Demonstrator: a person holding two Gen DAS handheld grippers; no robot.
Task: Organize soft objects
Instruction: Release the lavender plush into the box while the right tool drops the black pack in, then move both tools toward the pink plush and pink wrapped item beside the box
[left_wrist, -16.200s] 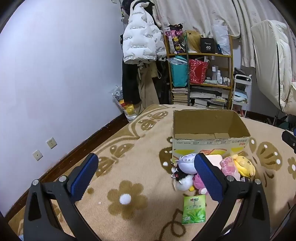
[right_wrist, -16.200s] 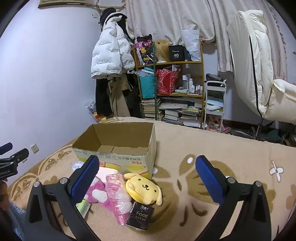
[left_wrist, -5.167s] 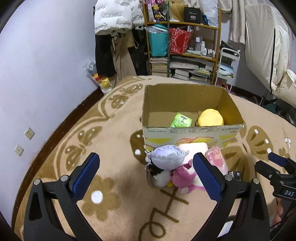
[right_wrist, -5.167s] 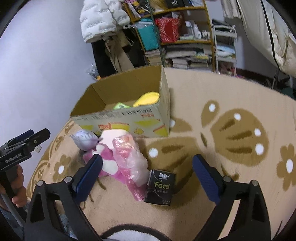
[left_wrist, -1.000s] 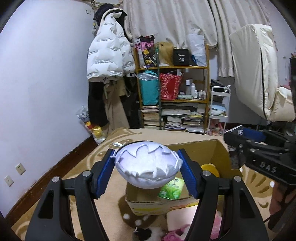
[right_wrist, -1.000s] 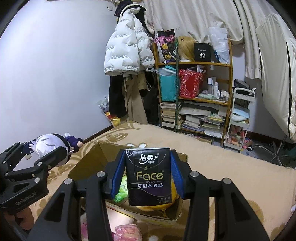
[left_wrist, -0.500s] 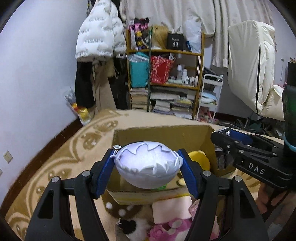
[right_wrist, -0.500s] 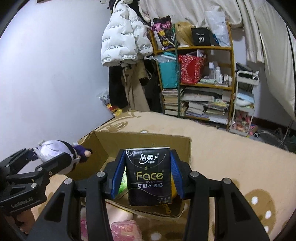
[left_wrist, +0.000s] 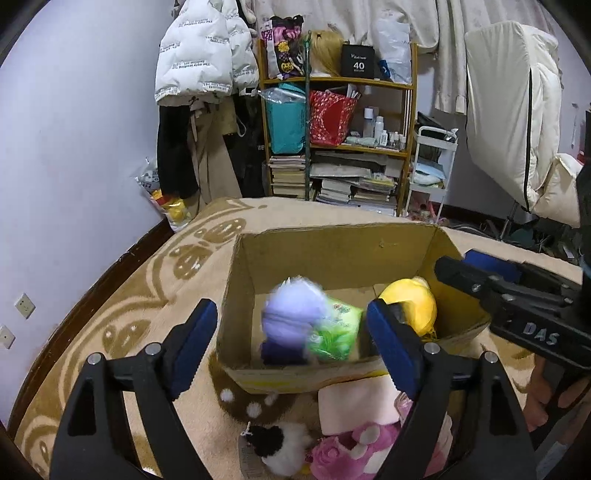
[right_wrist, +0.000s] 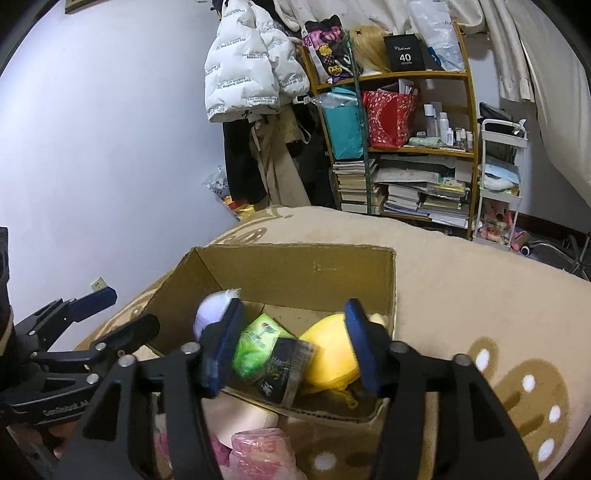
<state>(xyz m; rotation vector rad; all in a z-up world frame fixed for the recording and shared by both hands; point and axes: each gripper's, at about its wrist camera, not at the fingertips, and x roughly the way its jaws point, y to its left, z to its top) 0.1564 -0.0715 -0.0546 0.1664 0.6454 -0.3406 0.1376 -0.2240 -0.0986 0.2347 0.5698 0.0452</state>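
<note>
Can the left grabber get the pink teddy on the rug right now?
Probably yes. The left gripper is open and holding nothing, and the pink plush lies on the rug just below it, outside the cardboard box, with nothing on top. It would need to dip down towards it.

White puffer jacket (left_wrist: 201, 62) hangs at eleven o'clock; cluttered wooden shelf (left_wrist: 340, 140) at twelve; white trolley (left_wrist: 432, 162) at one

Purple plush (left_wrist: 291, 314), black tissue pack (right_wrist: 286, 369) blurred inside box (left_wrist: 332, 254).
</note>
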